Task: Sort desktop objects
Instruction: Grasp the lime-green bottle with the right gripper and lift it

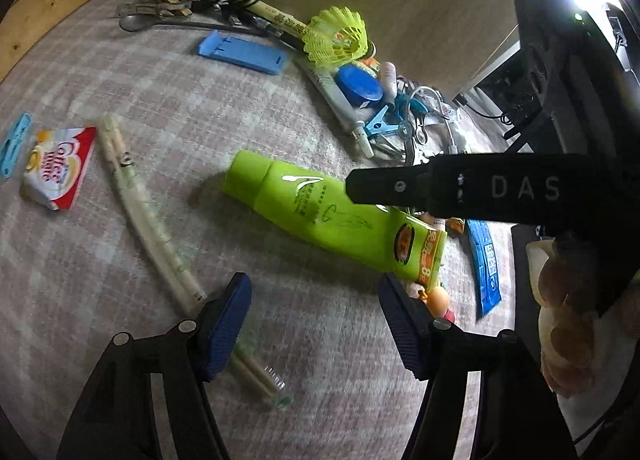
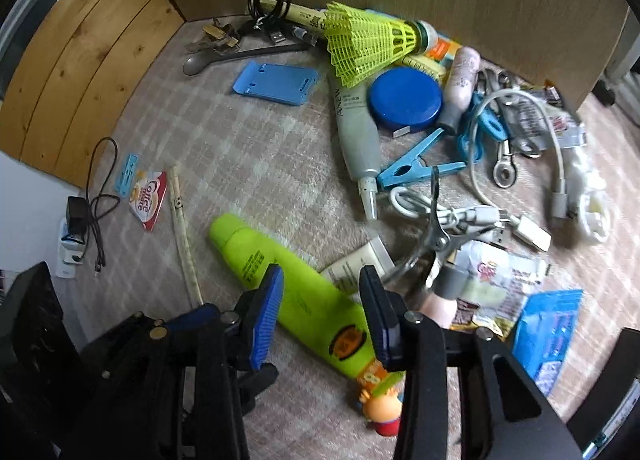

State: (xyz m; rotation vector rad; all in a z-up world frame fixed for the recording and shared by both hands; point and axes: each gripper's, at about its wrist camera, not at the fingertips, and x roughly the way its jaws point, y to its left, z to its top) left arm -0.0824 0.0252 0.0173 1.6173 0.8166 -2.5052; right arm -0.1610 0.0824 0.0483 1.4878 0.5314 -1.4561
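Observation:
A lime-green tube (image 1: pixel 320 212) lies flat on the checked cloth (image 1: pixel 160 108), cap to the left. My right gripper (image 2: pixel 320 312) is open, its blue-padded jaws on either side of the tube's body (image 2: pixel 308 304); I cannot tell whether they touch it. In the left wrist view the right gripper's black finger (image 1: pixel 400 186) reaches over the tube. My left gripper (image 1: pixel 316 324) is open and empty, just in front of the tube. Wrapped chopsticks (image 1: pixel 148 212) lie under its left pad.
A pile at the back right holds a yellow shuttlecock (image 2: pixel 368 40), blue round lid (image 2: pixel 404 98), grey tube (image 2: pixel 356 132), blue clothespin (image 2: pixel 416 168), white cables (image 2: pixel 516 220) and sachets. A blue phone stand (image 2: pixel 276 84), spoon, creamer packet (image 1: pixel 56 168) and small toy figure (image 2: pixel 382 408) lie around.

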